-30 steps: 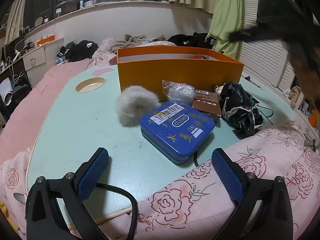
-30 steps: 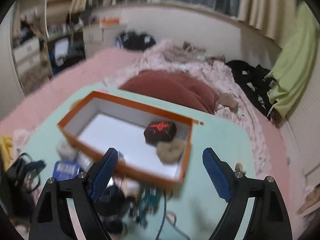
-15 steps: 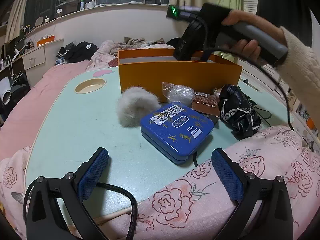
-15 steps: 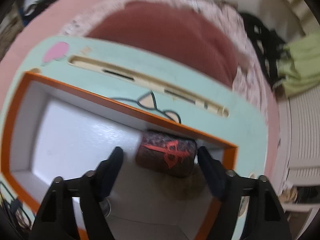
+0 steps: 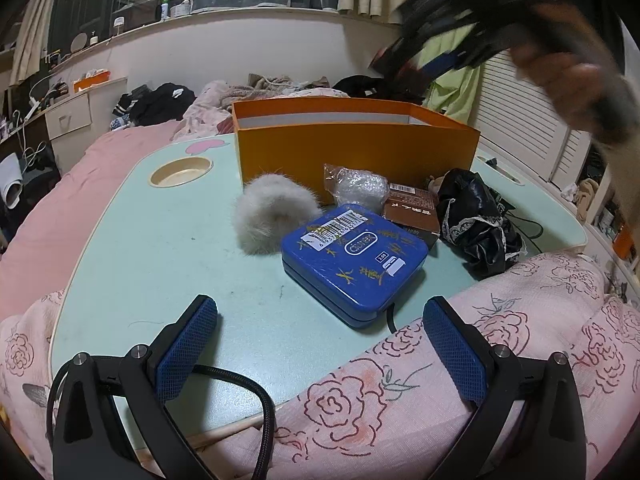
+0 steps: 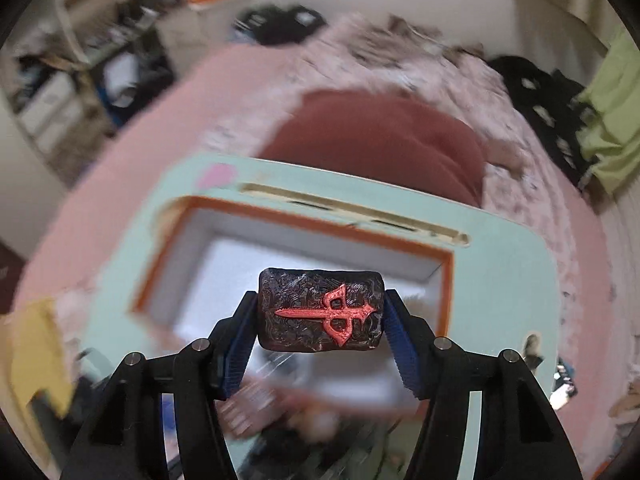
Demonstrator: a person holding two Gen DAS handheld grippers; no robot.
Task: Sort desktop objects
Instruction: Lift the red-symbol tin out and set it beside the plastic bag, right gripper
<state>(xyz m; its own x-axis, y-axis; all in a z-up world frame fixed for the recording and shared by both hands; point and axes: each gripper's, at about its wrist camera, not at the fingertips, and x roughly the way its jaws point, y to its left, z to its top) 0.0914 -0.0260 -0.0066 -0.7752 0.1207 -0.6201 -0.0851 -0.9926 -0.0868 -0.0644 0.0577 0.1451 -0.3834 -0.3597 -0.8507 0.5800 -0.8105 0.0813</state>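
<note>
Right wrist view: blurred bedroom, pink bedding and dark red cushion beyond mint-green table. On table, orange box, white inside, seen from above. In front of and above box, right gripper clamped on dark marbled block with raised red emblem; blue pads pressing both short ends, block level between fingers, clear of box floor. Jaws just closed in, block between them.

Left wrist view: same table, edge overlapped at near right by rose-print pink quilt. Orange box upright at far middle. Just before it, from large to small: blue tin with barcode label, lying flat, a black cord emerging under its near edge; grey fur pompom touching tin's left; crumpled black lace fabric to the right; brown carton between tin and fabric; clear crinkled packet against box wall. Round cup recess at far left of table. Left gripper low at near edge, pads wide apart, nothing between. Upper right, motion-blurred hand with right gripper, well above box.
</note>
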